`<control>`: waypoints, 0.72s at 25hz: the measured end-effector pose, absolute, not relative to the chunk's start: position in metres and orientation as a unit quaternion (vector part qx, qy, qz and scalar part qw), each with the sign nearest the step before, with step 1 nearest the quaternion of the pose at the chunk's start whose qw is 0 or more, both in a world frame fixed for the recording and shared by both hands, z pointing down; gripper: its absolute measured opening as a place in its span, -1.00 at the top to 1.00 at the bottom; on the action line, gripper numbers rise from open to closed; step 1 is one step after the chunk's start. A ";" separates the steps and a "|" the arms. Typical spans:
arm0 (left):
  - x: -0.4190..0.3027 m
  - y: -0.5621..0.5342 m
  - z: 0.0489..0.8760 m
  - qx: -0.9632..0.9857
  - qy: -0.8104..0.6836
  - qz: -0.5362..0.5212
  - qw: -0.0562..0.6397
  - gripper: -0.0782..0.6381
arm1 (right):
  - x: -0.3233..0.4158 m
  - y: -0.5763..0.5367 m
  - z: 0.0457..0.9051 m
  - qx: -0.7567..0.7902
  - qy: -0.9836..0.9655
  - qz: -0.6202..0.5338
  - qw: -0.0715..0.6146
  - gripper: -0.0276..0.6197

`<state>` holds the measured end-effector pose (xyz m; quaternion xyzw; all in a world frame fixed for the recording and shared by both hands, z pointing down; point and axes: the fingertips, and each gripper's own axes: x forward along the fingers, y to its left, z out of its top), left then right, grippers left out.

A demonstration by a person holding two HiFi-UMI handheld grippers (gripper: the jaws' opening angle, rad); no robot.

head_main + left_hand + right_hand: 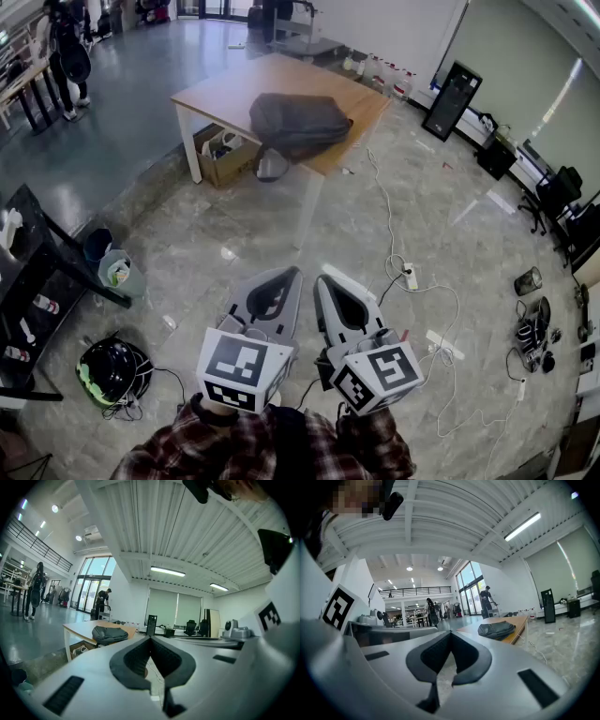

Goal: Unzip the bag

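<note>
approach step: left gripper (287,274) and right gripper (324,279) at lower centre, jaws pressed together, empty. grey bag (298,122) on table (225,94) at upper centre, well apart. next, likely: closing in, finding the zipper.

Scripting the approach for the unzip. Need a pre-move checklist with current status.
1. Bag lying on the table, nothing on top of it: ok.
2. Bag within reach: not ok, it lies far off across the floor.
3. Left gripper empty: ok, jaws together on nothing.
4. Right gripper empty: ok, jaws together on nothing.
5. Zipper pull located: cannot tell, too small from here.
6. Walking path free of snags: not ok, a cable trails over the floor toward the table.
</note>
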<state>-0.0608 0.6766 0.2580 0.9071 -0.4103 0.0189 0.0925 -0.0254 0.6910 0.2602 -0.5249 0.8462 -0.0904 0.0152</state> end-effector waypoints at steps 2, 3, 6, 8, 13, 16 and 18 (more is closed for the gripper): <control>-0.062 0.665 0.263 0.906 -0.413 0.020 0.096 0.76 | -0.026 0.680 0.264 -0.524 0.847 -0.092 0.014 0.89; -0.063 0.658 0.265 0.905 -0.414 0.021 0.096 0.76 | -0.026 0.674 0.266 -0.524 0.847 -0.092 0.013 0.89; -0.063 0.632 0.270 0.905 -0.413 0.024 0.097 0.76 | -0.027 0.647 0.270 -0.525 0.846 -0.094 0.014 0.89; -0.065 0.608 0.272 0.906 -0.411 0.026 0.097 0.76 | -0.028 0.625 0.271 -0.527 0.845 -0.095 0.012 0.89; -0.076 0.527 0.268 0.909 -0.406 0.023 0.097 0.76 | -0.040 0.546 0.267 -0.531 0.843 -0.088 0.008 0.89; -0.085 0.480 0.262 0.912 -0.400 0.019 0.092 0.76 | -0.048 0.496 0.260 -0.536 0.840 -0.081 0.010 0.89; -0.090 0.456 0.258 0.914 -0.396 0.018 0.090 0.76 | -0.052 0.469 0.255 -0.540 0.837 -0.081 0.013 0.89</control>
